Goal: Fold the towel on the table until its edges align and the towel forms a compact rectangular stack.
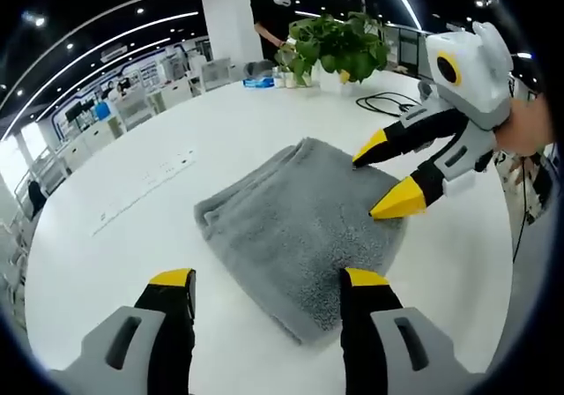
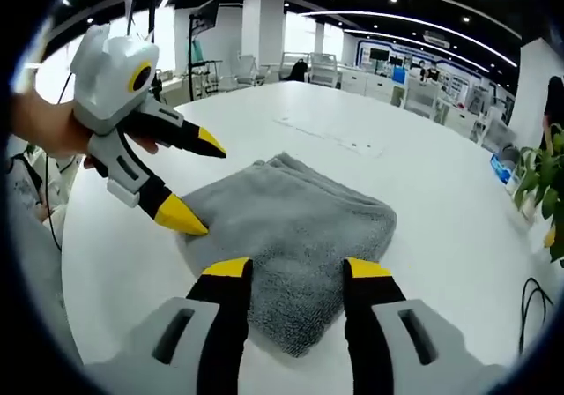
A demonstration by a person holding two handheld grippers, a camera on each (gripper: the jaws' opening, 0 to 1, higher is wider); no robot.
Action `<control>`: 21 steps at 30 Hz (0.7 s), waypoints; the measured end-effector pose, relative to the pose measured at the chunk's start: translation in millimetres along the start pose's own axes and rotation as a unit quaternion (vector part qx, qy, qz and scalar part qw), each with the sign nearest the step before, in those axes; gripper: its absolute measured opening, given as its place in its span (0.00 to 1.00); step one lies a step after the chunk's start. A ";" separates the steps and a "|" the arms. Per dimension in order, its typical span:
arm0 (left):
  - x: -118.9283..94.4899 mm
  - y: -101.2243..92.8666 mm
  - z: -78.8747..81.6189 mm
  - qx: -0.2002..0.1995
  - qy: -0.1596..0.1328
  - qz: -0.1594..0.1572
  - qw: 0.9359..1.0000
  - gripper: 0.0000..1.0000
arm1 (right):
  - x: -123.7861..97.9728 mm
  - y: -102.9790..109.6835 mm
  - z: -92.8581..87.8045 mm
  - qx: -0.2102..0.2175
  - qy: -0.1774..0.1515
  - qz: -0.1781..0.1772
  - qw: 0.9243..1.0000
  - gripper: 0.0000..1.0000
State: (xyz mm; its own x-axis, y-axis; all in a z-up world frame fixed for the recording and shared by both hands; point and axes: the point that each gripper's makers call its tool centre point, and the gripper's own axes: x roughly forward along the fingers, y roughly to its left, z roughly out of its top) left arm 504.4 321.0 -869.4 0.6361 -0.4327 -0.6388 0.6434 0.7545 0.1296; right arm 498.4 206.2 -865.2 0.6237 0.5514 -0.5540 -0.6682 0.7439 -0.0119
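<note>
Towel (image 1: 300, 232) lies folded, thick, soft and limp on worktop (image 1: 132, 192); grip at a layered corner. Left claw (image 1: 269, 282) and right claw (image 2: 291, 267) gape, empty.

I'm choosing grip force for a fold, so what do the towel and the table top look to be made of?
Towel: grey, thick, soft pile, likely terry or microfibre; its surface looks fuzzy and matte, and the folded layers sag at rounded edges. Table: white, smooth and hard, probably laminate or a painted board; it shows a faint sheen and no grain. The exact material cannot be settled by looks alone.
</note>
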 end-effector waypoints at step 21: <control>-58.1 -10.4 29.4 -0.014 -0.069 0.015 0.997 0.92 | -49.4 14.3 15.7 -0.016 -0.028 0.004 0.999 0.89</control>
State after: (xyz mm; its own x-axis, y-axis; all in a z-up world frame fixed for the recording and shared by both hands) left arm 473.3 323.8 -811.3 0.7082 -0.4729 -0.5243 0.6132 0.7800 0.1248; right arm 464.4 195.5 -825.0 0.6389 0.5787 -0.5068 -0.6855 0.7273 -0.0338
